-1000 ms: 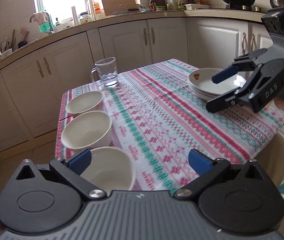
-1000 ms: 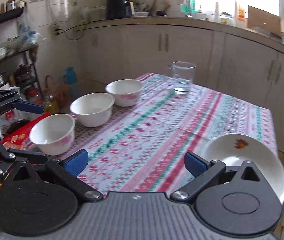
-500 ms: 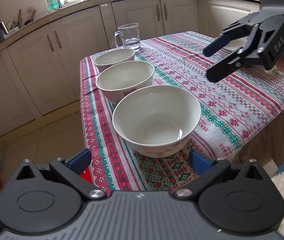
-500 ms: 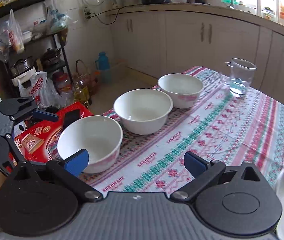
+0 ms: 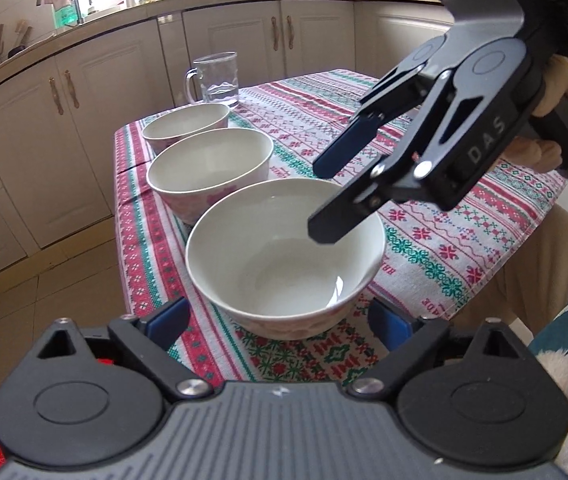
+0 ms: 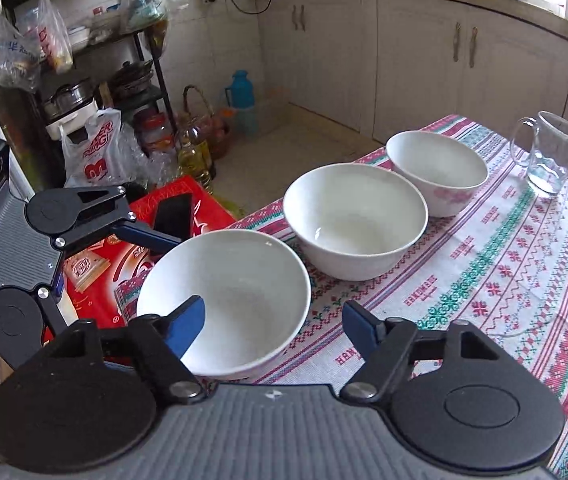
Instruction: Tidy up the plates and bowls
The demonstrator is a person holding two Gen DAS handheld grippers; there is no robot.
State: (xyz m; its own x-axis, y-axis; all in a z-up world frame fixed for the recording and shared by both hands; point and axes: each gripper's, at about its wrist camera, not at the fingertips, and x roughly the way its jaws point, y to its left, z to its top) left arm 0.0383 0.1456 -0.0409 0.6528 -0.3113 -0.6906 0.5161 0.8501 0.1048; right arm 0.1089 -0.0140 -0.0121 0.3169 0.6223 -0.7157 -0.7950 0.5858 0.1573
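Both tools have swung away from the plates and over to the row of bowls since a second ago, and both are narrowing their jaws right now. Nearest bowl [image 5: 284,256] sits at the corner of the worktop [image 5: 464,240], first in a line of three, with the middle bowl [image 5: 209,168] just beside it and the far bowl [image 5: 185,126] beyond, near the glass mug [image 5: 217,80].

Left tool [image 5: 279,320] comes in low, its pads either side of that nearest bowl's base, not pressing yet. Right tool [image 6: 273,324] hovers at the same bowl from the other side: one finger [image 6: 185,326] reaches over the rim into the bowl, the other stays outside over the cloth, so the wall lies between them — looks set for a rim pinch, though I can't say for sure whether a pad has touched.

Nothing gripped yet. My read: lift this bowl and nest it into the middle one.
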